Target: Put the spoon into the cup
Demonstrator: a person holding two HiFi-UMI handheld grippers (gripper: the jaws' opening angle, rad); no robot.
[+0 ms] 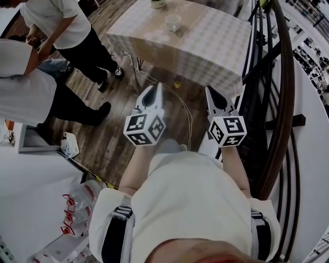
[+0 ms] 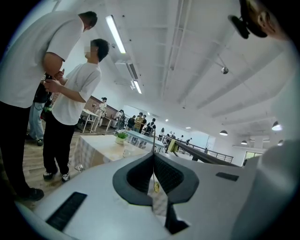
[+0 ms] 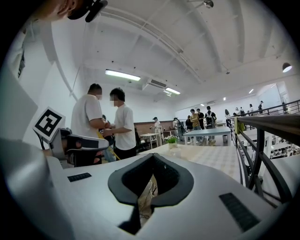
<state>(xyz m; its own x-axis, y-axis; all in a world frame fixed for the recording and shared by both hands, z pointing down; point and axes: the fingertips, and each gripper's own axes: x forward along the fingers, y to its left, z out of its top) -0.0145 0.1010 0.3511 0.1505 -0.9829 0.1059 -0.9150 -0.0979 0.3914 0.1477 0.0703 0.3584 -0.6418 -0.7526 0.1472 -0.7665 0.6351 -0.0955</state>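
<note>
Closest below the head camera, the left gripper (image 1: 156, 89) and right gripper (image 1: 211, 91) are held out side by side, level over the wooden floor (image 1: 118, 97), each with its marker cube towards the person. Both sets of jaws are pressed together with nothing between them. Past their tips a thin cable (image 1: 188, 119) trails across the floor, and a small yellow object (image 1: 177, 83) lies just before the bench (image 1: 216, 46), which has a pale checked cloth over it. The cup (image 1: 173, 22) stands upright on the bench towards its far side, well apart from both grippers: small, white and round, mouth upward. A potted plant (image 1: 158, 3) sits beyond it. Two people (image 1: 67, 31) stand at the left, and a dark railing (image 1: 280, 102) runs along the right.
</note>
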